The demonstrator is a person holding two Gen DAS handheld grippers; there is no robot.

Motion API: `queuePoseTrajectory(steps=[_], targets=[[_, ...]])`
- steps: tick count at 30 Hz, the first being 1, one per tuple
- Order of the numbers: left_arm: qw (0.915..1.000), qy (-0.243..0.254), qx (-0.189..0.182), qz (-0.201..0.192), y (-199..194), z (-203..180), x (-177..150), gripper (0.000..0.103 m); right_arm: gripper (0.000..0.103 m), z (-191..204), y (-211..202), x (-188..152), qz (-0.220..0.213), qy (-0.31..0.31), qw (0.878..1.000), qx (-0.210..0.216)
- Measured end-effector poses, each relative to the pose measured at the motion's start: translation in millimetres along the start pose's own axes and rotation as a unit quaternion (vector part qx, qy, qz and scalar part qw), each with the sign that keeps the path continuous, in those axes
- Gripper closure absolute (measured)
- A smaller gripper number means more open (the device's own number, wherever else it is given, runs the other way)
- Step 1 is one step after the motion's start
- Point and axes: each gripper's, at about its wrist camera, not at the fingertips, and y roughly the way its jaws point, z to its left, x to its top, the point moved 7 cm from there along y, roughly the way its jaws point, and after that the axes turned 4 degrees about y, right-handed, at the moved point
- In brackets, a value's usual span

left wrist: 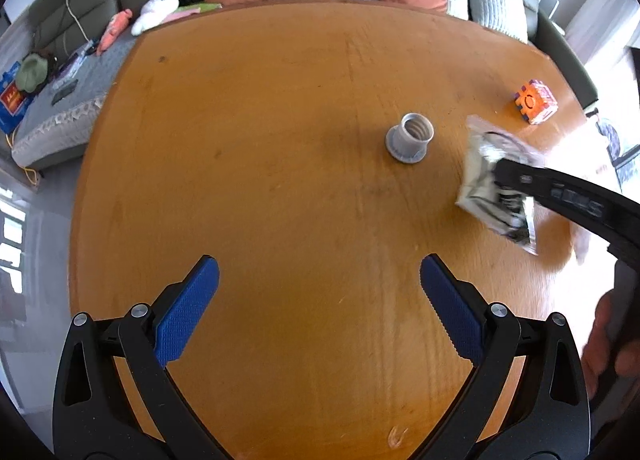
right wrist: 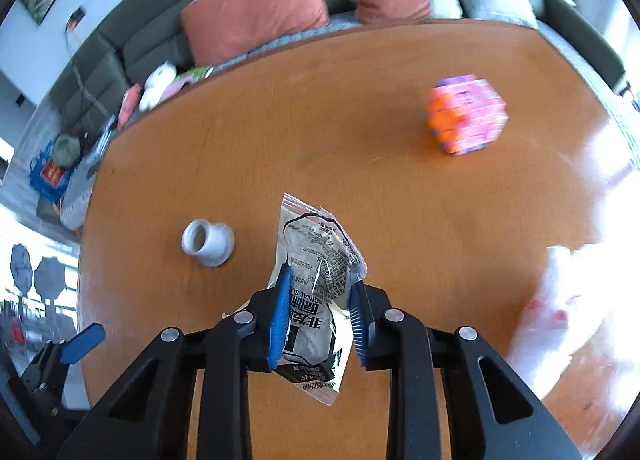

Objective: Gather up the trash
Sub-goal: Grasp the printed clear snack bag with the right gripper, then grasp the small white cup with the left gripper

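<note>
The wrapper (right wrist: 316, 280), a crumpled clear plastic packet with black print, is pinched between the right claw's (right wrist: 320, 314) blue pads, sticking out past the tips and held above the table.

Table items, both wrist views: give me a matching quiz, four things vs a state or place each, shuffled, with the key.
Things:
1. snack wrapper
2. grey threaded cap
3. puzzle cube
4. left tongs

States or places:
A. open, holding nothing, over bare wood
B. pinched between the blue pads of the right tongs
C. stands on the wooden table near its middle, open end up
D. at the far right of the table, orange and pink

Pairs: 1-B, 2-C, 3-D, 4-A
</note>
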Motion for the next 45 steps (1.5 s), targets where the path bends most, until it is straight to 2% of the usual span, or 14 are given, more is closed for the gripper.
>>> queuePoseTrajectory(steps=[2, 7, 12, 14, 15, 16, 17, 18, 19, 24, 32, 38, 45], targets=[[0.9999, 0.01, 0.008, 0.0, 5.8, -9.8, 9.5, 0.006, 0.074, -9.7, -6.7, 3.9, -0.005, 0.011, 1.0, 0.002], [0.9997, 0.021, -0.006, -0.013, 18.2, -34.0, 30.2, 0.006, 0.074, -27.1, -11.6, 7.5, -0.004, 0.032, 0.999, 0.007], [0.9974, -0.03, -0.05, -0.041, 28.0, -40.7, 50.3, 0.007, 0.074, -38.3, -9.4, 2.7, 0.0, 0.051, 0.999, 0.013], [0.9969, -0.035, -0.056, -0.043, 33.9, -41.8, 57.4, 0.008, 0.074, -40.3, -7.3, 1.5, 0.002, 0.055, 0.998, 0.012], [0.9971, -0.032, -0.054, -0.044, 35.7, -42.0, 60.0, 0.015, 0.074, -41.5, -6.2, 0.0, 0.004, 0.057, 0.998, 0.012], [0.9976, -0.023, -0.048, -0.045, 38.4, -43.3, 62.8, 0.034, 0.074, -42.9, -6.1, -1.0, 0.004, 0.058, 0.998, 0.012], [0.9981, -0.016, -0.042, -0.042, 40.8, -44.6, 63.7, 0.045, 0.074, -45.0, -6.1, -1.4, 0.005, 0.06, 0.998, 0.011], [0.9986, 0.002, -0.02, -0.05, 40.2, -45.7, 66.1, 0.06, 0.074, -46.7, -5.9, -2.0, 0.005, 0.062, 0.998, 0.011], [0.9986, 0.01, -0.019, -0.048, 41.1, -48.2, 66.3, 0.071, 0.074, -48.9, -5.9, -2.2, 0.005, 0.063, 0.998, 0.011], [0.9973, 0.012, -0.024, -0.068, 31.2, -46.9, 62.5, 0.072, 0.074, -45.9, -12.2, -5.4, 0.001, 0.056, 0.998, 0.015], [0.9956, 0.001, -0.046, -0.081, -6.1, -25.8, 27.9, 0.072, 0.074, -17.0, -28.7, -21.5, 0.0, 0.038, 0.999, 0.026], [0.9949, -0.021, -0.041, -0.09, -34.6, 11.8, -15.7, 0.072, 0.074, 28.4, -39.5, -52.2, 0.011, 0.002, 0.999, 0.043], [0.9927, -0.065, -0.029, -0.097, -66.9, 86.3, -77.3, 0.072, 0.074, 115.7, -45.4, -106.8, 0.03, -0.064, 0.995, 0.071]])
